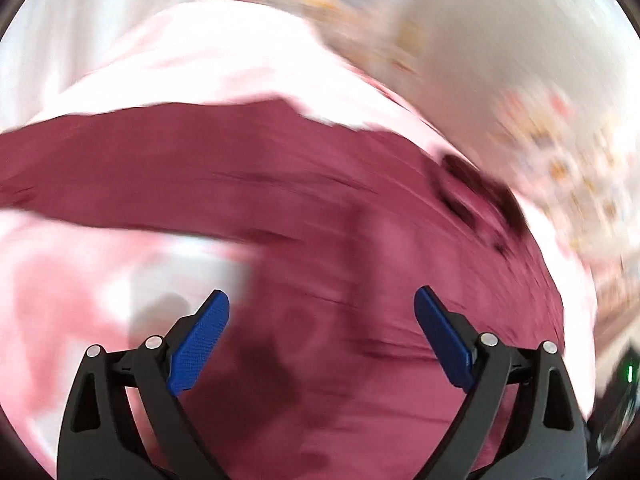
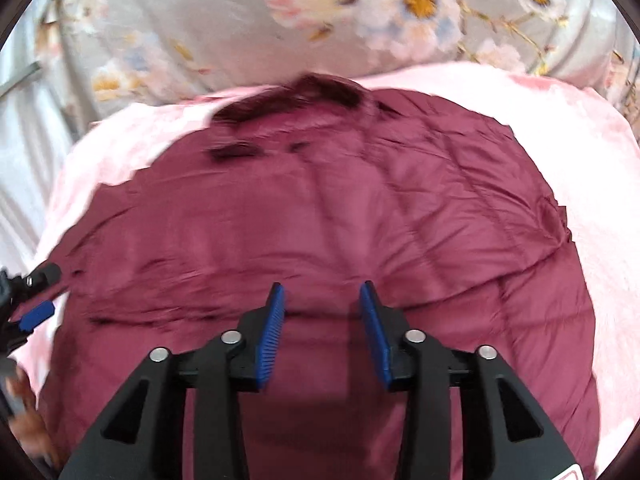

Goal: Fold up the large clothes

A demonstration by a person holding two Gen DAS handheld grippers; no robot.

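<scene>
A large maroon quilted jacket (image 2: 320, 208) lies spread on a pink blanket (image 2: 552, 120); its dark collar (image 2: 316, 88) is at the far end. My right gripper (image 2: 322, 296) is open and empty, hovering just above the jacket's middle. My left gripper (image 1: 322, 300) is open wide and empty over the same jacket (image 1: 280, 184), near its left edge; that view is blurred. The left gripper also shows at the left rim of the right wrist view (image 2: 34, 312).
The pink blanket (image 1: 200, 64) lies on a bed. A grey floral pillow or quilt (image 2: 280, 20) lies beyond the jacket's collar. White curtain-like fabric (image 1: 48, 32) is at the far left.
</scene>
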